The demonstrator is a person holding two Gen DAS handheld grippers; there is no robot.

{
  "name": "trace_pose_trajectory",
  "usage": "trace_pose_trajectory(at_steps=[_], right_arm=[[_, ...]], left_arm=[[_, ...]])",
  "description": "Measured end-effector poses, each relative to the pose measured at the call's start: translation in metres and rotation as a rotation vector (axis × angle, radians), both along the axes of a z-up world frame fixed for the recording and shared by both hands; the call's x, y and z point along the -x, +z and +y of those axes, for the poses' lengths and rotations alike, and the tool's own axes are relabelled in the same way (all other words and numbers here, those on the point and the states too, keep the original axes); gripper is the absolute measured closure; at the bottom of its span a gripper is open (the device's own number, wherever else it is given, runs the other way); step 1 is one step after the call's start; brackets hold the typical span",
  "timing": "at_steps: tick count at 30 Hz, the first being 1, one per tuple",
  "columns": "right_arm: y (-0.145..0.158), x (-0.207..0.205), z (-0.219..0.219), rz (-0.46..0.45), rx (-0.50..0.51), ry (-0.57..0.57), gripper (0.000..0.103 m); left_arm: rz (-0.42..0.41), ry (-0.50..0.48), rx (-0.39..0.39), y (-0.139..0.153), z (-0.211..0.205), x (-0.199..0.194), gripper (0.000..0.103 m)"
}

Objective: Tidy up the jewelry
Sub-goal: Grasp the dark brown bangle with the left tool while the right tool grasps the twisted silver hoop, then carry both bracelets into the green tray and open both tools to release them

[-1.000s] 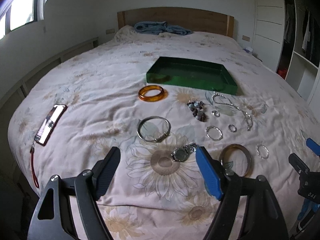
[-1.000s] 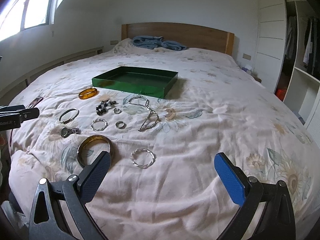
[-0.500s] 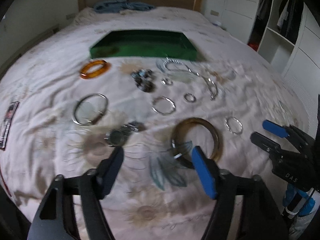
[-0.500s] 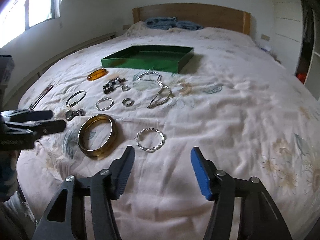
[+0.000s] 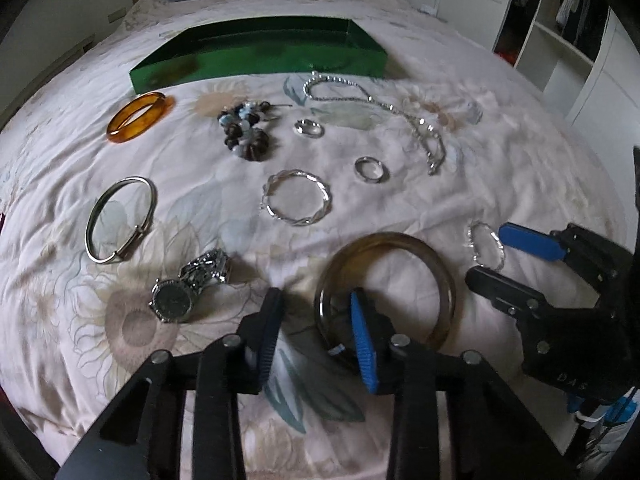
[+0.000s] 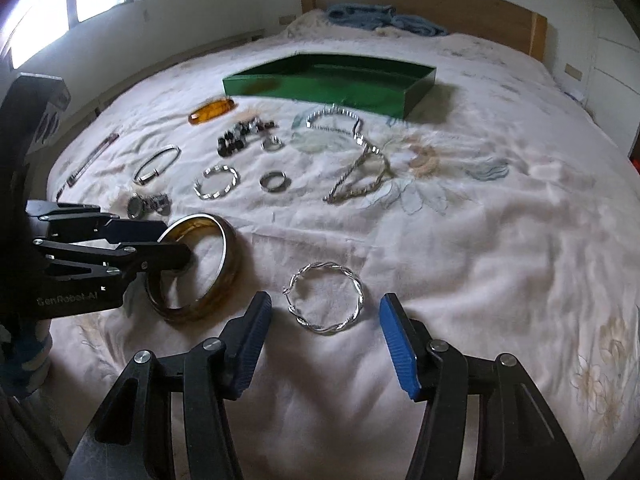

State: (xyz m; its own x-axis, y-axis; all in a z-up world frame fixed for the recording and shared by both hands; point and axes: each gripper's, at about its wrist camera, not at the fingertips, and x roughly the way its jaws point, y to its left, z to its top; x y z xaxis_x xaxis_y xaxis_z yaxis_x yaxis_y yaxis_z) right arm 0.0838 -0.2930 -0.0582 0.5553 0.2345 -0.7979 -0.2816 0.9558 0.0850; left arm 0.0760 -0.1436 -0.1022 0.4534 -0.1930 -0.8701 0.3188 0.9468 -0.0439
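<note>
Jewelry lies spread on a floral bedspread in front of a green tray (image 5: 256, 65), also in the right wrist view (image 6: 320, 88). My left gripper (image 5: 316, 334) is open, its jaws straddling the near rim of a wide brown bangle (image 5: 400, 248); one finger is inside the ring. In the right wrist view the left gripper (image 6: 176, 240) reaches into that bangle (image 6: 224, 276). My right gripper (image 6: 324, 344) is open, just short of a twisted silver hoop (image 6: 326, 300), which also shows in the left wrist view (image 5: 486, 246) beside the right gripper (image 5: 488, 254).
An amber bangle (image 5: 138, 117), a bead bracelet (image 5: 246, 128), a silver chain necklace (image 5: 400, 116), two rings (image 5: 372, 169), a twisted hoop (image 5: 296, 202), a silver cuff (image 5: 120, 218) and a watch (image 5: 188, 286) lie between me and the tray. A wardrobe (image 5: 560, 20) stands right.
Both grippers moved forward and down toward the bed. The left gripper's jaws narrowed and now straddle the brown bangle's rim. The right gripper came up to the twisted silver hoop.
</note>
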Motion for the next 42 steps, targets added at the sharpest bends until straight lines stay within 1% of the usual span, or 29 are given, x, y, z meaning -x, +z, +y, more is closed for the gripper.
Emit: trace_pose_trajectory(at_steps=[2, 5, 6, 7, 11, 18, 23, 28, 32, 35, 39, 42], right_arm=[[-0.003, -0.004, 0.001, 0.014, 0.009, 0.004, 0.049], [-0.007, -0.008, 0.001, 0.028, 0.013, 0.001, 0.054], [-0.008, -0.010, 0.001, 0.031, 0.013, -0.003, 0.057], [-0.008, -0.010, 0.000, 0.031, 0.012, -0.005, 0.061], [-0.006, -0.009, 0.000, 0.018, 0.011, -0.010, 0.062], [0.007, -0.003, 0.000, -0.020, 0.012, -0.038, 0.062], [0.026, -0.003, -0.002, -0.060, -0.012, -0.073, 0.062], [0.048, -0.014, 0.000, -0.105, -0.012, -0.101, 0.062], [0.068, -0.034, 0.001, -0.142, -0.019, -0.120, 0.062], [0.084, -0.057, 0.000, -0.169, -0.021, -0.135, 0.062], [0.109, -0.095, -0.006, -0.212, -0.040, -0.166, 0.062], [0.129, -0.135, -0.009, -0.245, -0.069, -0.194, 0.062]], left_arm=[[-0.002, -0.006, -0.016, -0.003, -0.003, -0.002, 0.074], [-0.009, -0.009, -0.023, -0.004, -0.002, -0.004, 0.086], [-0.011, -0.008, -0.023, -0.004, -0.002, -0.004, 0.091], [-0.013, -0.010, -0.024, -0.003, -0.002, -0.005, 0.094], [-0.029, -0.010, -0.016, 0.000, -0.001, -0.003, 0.094], [-0.062, -0.002, 0.017, 0.018, 0.012, 0.002, 0.095], [-0.092, 0.008, 0.047, 0.035, 0.024, -0.001, 0.095], [-0.132, 0.028, 0.075, 0.056, 0.043, -0.012, 0.095], [-0.166, 0.051, 0.095, 0.072, 0.058, -0.029, 0.095], [-0.192, 0.074, 0.105, 0.086, 0.070, -0.049, 0.095], [-0.205, 0.116, 0.119, 0.100, 0.086, -0.092, 0.095], [-0.217, 0.138, 0.117, 0.108, 0.094, -0.124, 0.095]])
